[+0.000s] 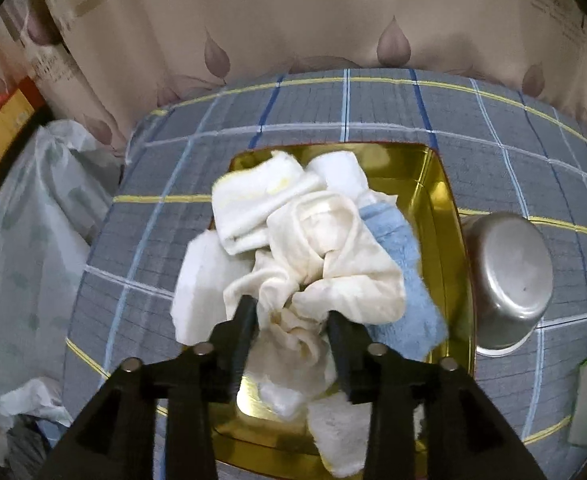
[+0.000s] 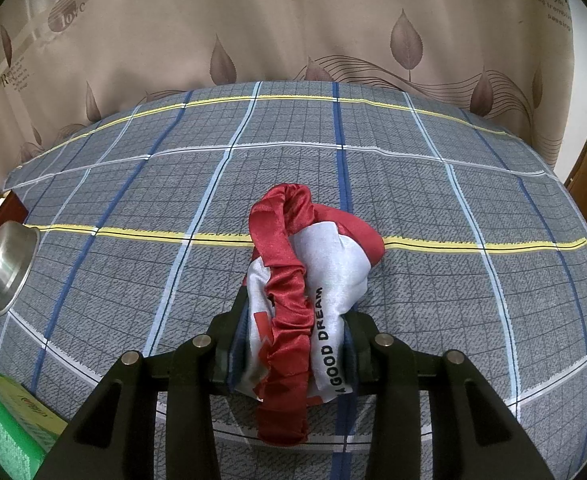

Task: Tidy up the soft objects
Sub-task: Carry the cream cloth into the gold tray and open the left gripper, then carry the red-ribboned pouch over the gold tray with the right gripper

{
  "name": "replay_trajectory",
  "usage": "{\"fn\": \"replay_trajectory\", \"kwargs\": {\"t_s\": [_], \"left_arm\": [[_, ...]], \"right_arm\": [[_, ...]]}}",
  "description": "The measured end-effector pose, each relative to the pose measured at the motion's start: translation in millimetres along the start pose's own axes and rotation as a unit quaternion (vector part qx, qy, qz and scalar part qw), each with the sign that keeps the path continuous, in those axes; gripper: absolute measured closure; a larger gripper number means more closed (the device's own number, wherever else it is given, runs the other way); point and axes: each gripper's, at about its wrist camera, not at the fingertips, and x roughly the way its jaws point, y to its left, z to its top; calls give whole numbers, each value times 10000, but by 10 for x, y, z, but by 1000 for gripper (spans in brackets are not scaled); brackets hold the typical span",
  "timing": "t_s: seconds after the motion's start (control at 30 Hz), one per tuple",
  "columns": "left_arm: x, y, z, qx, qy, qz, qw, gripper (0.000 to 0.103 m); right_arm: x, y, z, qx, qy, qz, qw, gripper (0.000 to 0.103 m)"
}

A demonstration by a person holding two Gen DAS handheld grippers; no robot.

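Left tongs (image 1: 291, 314) spread wide over a gold tray (image 1: 445, 240), jaws standing apart on either side of a crumpled cream cloth (image 1: 333, 256), pads apparently not pressing it. Cream cloth heaped between and just ahead of the fingertips, lying on top of the pile in the tray. White towel (image 1: 253, 208) beyond it toward the tray's far left corner, blue towel (image 1: 397, 240) tucked under the cream cloth on the right, more white fabric (image 1: 205, 280) spilling over the tray's left rim and near edge. Tray resting on a grey plaid bed cover (image 1: 153, 240), with an upturned steel bowl (image 1: 509, 280) just beside its right wall.

Right tongs (image 2: 293, 312) narrowed and clamped on a red and white satin sleep mask (image 2: 325, 264), black lettering "GOOD DREAM" visible along the white panel. Mask bunched between the jaws, its red ruffled band (image 2: 285, 320) running down through the gap and hanging below, the rest bulging forward past the fingertips above the same plaid cover. Steel bowl at far left of this view, well apart from the mask; green box (image 2: 1, 420) in the lower left corner.
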Motion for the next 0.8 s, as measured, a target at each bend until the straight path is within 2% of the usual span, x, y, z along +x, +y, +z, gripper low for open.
{"fn": "replay_trajectory", "kwargs": {"t_s": [0.07,0.43,0.63,0.8], "left_arm": [[-15,0,-14,13,-47,41,10000,55],[-247,-6,-99,154,-589,448,9971,55],[-406,24,-204,171,-865,459,9950,55],[-522,81,-317,69,-1032,478,9935,55]], "right_arm": [[1,-1,1,-3,0,-2,10000,66],[5,10,-3,-12,2,-14,10000,65],[9,12,-6,-31,21,-24,10000,65],[40,23,56,-57,310,-69,9995,65]]}}
